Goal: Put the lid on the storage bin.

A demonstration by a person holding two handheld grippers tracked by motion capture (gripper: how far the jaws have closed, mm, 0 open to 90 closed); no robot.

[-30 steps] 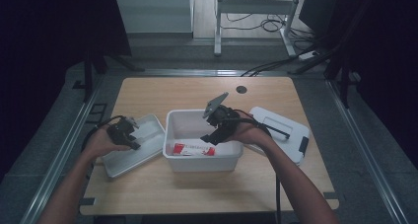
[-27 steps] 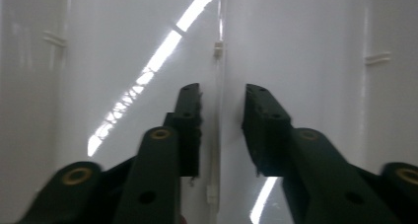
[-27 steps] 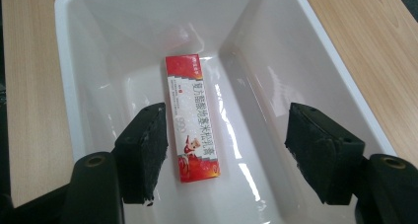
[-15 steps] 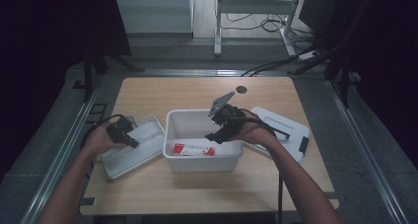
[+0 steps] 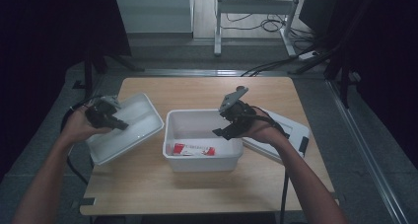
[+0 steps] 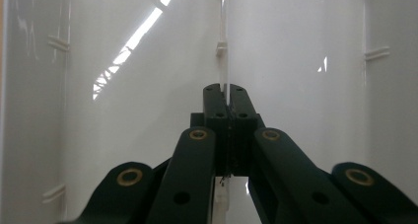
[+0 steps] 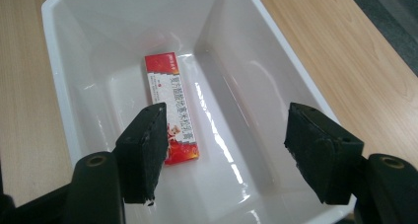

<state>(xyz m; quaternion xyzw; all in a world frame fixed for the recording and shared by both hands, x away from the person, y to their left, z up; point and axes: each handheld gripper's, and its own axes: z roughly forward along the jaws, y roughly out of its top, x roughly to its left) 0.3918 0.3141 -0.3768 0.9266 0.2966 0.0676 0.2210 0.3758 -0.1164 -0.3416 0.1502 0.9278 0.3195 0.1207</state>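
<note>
A white bin [image 5: 170,135] stands at the table's middle with a red and white box [image 5: 193,149] flat on its floor. Over the bin's right end my right gripper [image 5: 222,133] hangs open. In the right gripper view the box [image 7: 172,105] lies past the left jaw, inside the bin [image 7: 59,86], and my right gripper [image 7: 226,110] has nothing between its jaws. My left gripper [image 5: 121,126] is shut on a white lid [image 5: 135,113], which it holds tilted at the left of the bin. Up close, my left gripper [image 6: 225,93] pinches a thin rib of that lid [image 6: 305,61].
A second white lid [image 5: 291,130] with a dark latch lies at the right, under the person's right hand. Bare wooden table [image 5: 197,91] stretches behind and in front of the bin. Cables trail off both grippers; dark floor and stands surround the table.
The right gripper has drawn up and to the right above the bin, still open. The left gripper has shifted left and back a little with the lid.
</note>
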